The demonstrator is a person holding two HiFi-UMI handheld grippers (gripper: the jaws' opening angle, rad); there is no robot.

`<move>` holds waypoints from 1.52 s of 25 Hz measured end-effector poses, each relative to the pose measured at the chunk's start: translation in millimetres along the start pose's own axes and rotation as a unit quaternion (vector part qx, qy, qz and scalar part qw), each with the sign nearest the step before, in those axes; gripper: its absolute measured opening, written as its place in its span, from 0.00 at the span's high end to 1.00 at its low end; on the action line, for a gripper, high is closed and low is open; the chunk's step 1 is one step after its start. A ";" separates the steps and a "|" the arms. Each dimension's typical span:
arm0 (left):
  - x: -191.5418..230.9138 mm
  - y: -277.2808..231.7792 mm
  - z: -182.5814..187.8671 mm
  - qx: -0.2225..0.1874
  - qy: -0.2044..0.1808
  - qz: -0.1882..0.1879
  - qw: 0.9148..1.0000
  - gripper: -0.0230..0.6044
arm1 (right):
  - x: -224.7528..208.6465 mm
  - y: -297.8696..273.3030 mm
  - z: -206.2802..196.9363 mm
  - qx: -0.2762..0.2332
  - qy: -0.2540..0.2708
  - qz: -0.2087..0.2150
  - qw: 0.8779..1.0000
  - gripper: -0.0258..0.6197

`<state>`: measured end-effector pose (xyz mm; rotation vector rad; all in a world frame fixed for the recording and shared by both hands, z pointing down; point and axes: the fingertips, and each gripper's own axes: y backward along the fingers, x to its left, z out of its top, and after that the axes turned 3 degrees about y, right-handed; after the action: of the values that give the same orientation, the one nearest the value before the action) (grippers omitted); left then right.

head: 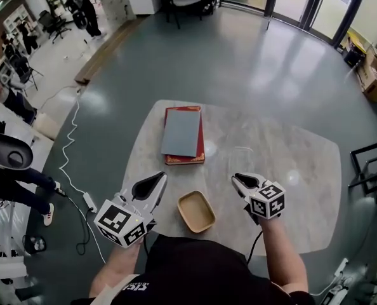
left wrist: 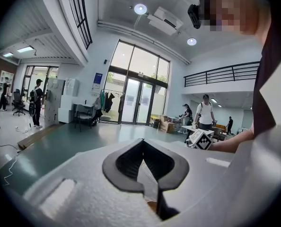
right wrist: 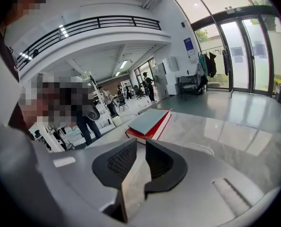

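A light marble table (head: 290, 170) carries a red book with a grey-blue book on top (head: 182, 134), seen also in the right gripper view (right wrist: 150, 122). A small empty wooden dish (head: 196, 211) sits near the front edge, between my two grippers. My left gripper (head: 164, 175) hovers just left of the dish; its fingertips meet with nothing between them (left wrist: 141, 141). My right gripper (head: 234, 178) hovers just right of the dish. Its jaws stand a narrow gap apart (right wrist: 139, 143) and point toward the books, holding nothing. The right gripper's marker cube (left wrist: 199, 139) shows in the left gripper view.
A white cable (head: 68, 145) and a power strip (head: 87, 201) lie on the floor left of the table. People and office chairs are at the far left. A black frame (head: 369, 164) stands right of the table, and cardboard boxes (head: 372, 75) are at the far right.
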<state>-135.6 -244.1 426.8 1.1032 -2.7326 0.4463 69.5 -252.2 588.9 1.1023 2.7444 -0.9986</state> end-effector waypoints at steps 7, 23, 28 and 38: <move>19.8 -18.6 -1.0 0.009 0.001 -0.026 1.000 0.96 | -29.0 -52.3 -32.8 0.069 -0.030 -0.022 0.997 0.85; 64.0 -16.0 -34.6 0.041 0.048 -0.029 0.998 0.96 | -90.7 -118.4 -96.1 0.196 -0.034 -0.109 0.974 0.76; 72.1 -14.9 -43.5 0.046 0.064 -0.029 0.996 0.96 | -96.6 -124.5 -106.1 0.217 -0.025 -0.126 0.968 0.76; 80.4 -18.6 -57.4 0.049 0.086 -0.029 0.995 0.96 | -113.7 -129.5 -107.8 0.213 -0.024 -0.164 0.963 0.89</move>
<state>-178.0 -290.0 505.5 1.1084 -2.5477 0.6424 96.1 -331.3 774.2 0.6372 2.8023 -1.6950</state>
